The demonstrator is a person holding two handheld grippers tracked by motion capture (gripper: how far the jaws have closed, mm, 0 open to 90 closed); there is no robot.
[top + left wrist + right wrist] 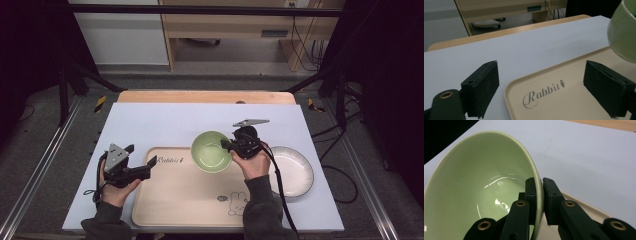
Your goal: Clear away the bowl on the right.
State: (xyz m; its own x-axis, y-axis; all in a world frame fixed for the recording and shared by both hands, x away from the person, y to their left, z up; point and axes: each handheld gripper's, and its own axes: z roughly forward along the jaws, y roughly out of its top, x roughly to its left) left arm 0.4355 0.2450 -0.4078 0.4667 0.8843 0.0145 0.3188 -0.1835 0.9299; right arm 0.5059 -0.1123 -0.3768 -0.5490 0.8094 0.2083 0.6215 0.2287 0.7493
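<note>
Both claws are black, the left claw [151, 162] and right claw [223, 145] each topped by a grey three-cornered plate (brass-ringed screw holes show close up); dark sleeves, black cables trailing.

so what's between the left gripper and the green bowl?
In the high view, bare tray surface with the "Rabbit" lettering lies between the left gripper and the green bowl. The left gripper view shows the same.
</note>
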